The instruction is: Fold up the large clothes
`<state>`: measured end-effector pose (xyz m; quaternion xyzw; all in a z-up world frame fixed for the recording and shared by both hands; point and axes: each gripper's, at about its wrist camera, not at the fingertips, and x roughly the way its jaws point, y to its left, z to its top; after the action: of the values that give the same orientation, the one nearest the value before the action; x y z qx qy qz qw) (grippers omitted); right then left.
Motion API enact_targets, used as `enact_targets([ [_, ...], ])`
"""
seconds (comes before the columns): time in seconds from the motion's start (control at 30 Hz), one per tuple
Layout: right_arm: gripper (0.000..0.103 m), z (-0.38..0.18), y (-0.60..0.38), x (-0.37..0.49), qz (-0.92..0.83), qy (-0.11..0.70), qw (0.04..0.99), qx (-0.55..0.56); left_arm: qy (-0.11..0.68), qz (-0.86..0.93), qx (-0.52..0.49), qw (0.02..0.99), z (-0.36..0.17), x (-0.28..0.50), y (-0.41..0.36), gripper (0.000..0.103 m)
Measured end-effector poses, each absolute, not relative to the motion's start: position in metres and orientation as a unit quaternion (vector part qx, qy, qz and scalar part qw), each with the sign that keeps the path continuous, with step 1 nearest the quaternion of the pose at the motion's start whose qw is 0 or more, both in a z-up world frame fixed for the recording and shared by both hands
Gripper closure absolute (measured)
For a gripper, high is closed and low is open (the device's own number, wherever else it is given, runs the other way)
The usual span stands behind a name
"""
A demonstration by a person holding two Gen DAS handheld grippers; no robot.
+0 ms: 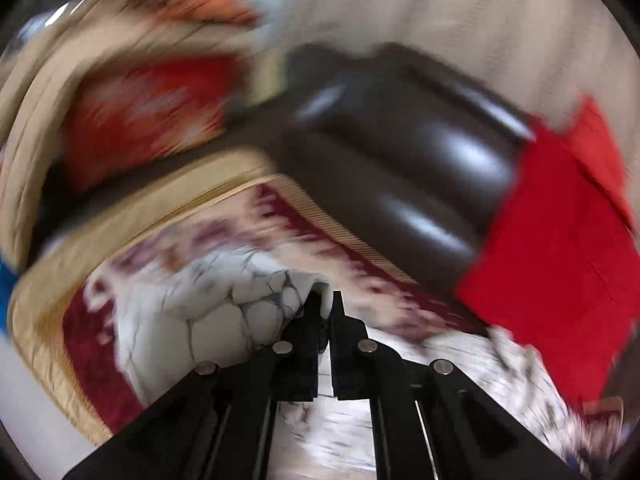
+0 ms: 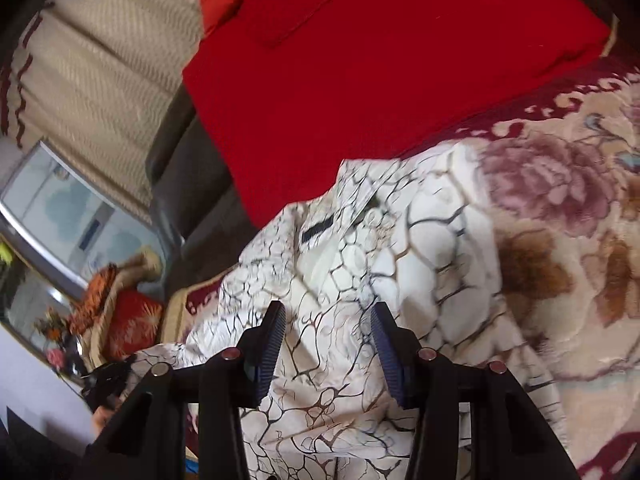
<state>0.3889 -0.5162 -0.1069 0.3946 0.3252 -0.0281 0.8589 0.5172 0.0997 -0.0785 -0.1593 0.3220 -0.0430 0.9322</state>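
Left claw (image 1: 329, 308) clamps the white garment's (image 1: 208, 312) edge; right claw (image 2: 328, 344) hangs apart above it.

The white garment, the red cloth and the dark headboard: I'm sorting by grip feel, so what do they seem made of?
White garment: thin woven fabric, probably printed; it creases softly under dark crackle lines.
Red cloth: matte plain textile, possibly cotton; no sheen.
Dark headboard: padded leather or imitation; glossy highlights on rounded rolls.
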Motion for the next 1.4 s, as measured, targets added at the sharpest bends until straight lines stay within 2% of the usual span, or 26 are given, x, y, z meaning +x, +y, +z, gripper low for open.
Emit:
enact_targets([
  [0.2,0.054,-0.094,-0.548,0.366,-0.045,0.29,0.853,0.431,0.301,-0.204,-0.033,0.931,-0.022,0.463,-0.061,0.099],
  [0.37,0.054,-0.088,-0.576,0.35,-0.052,0.267,0.844,0.463,0.335,-0.317,0.029,0.887,-0.033,0.422,-0.182,0.099],
  [0.4,0.053,-0.088,-0.581,0.348,-0.051,0.264,0.842,0.468,0.345,-0.332,0.042,0.877,-0.038,0.416,-0.201,0.095],
  [0.43,0.047,-0.088,-0.586,0.346,-0.051,0.263,0.839,0.474,0.354,-0.346,0.05,0.867,-0.042,0.412,-0.214,0.091],
  [0.47,0.043,-0.089,-0.591,0.344,-0.05,0.262,0.835,0.482,0.362,-0.362,0.052,0.857,-0.046,0.409,-0.223,0.078],
  [0.5,0.039,-0.091,-0.594,0.343,-0.048,0.262,0.831,0.489,0.367,-0.378,0.046,0.849,-0.047,0.403,-0.23,0.056],
  [0.57,0.035,-0.094,-0.598,0.344,-0.037,0.264,0.821,0.506,0.36,-0.401,0.027,0.842,-0.046,0.399,-0.227,0.03],
  [0.6,0.032,-0.095,-0.597,0.346,-0.032,0.269,0.818,0.508,0.339,-0.401,0.016,0.851,-0.042,0.398,-0.219,0.028],
  [0.73,0.031,-0.098,-0.582,0.36,0.003,0.294,0.815,0.5,0.318,-0.36,-0.012,0.877,-0.039,0.402,-0.182,0.027],
  [0.97,0.031,-0.109,-0.552,0.396,0.036,0.328,0.797,0.506,0.348,-0.221,-0.026,0.911,-0.086,0.443,-0.115,0.027],
  [1.2,0.032,-0.147,-0.539,0.45,0.003,0.384,0.754,0.534,0.418,-0.161,0.053,0.893,-0.143,0.491,-0.107,0.028],
  [1.23,0.04,-0.151,-0.535,0.454,0.009,0.38,0.755,0.533,0.432,-0.166,0.06,0.884,-0.153,0.489,-0.108,0.028],
  [1.27,0.056,-0.153,-0.53,0.458,0.014,0.381,0.761,0.525,0.439,-0.171,0.067,0.88,-0.159,0.483,-0.107,0.028],
  [1.3,0.086,-0.152,-0.523,0.463,0.011,0.393,0.769,0.504,0.438,-0.173,0.083,0.878,-0.167,0.474,-0.107,0.028],
  [1.4,0.091,-0.133,-0.51,0.464,0.02,0.38,0.799,0.466,0.423,-0.188,0.1,0.881,-0.18,0.453,-0.104,0.028],
])
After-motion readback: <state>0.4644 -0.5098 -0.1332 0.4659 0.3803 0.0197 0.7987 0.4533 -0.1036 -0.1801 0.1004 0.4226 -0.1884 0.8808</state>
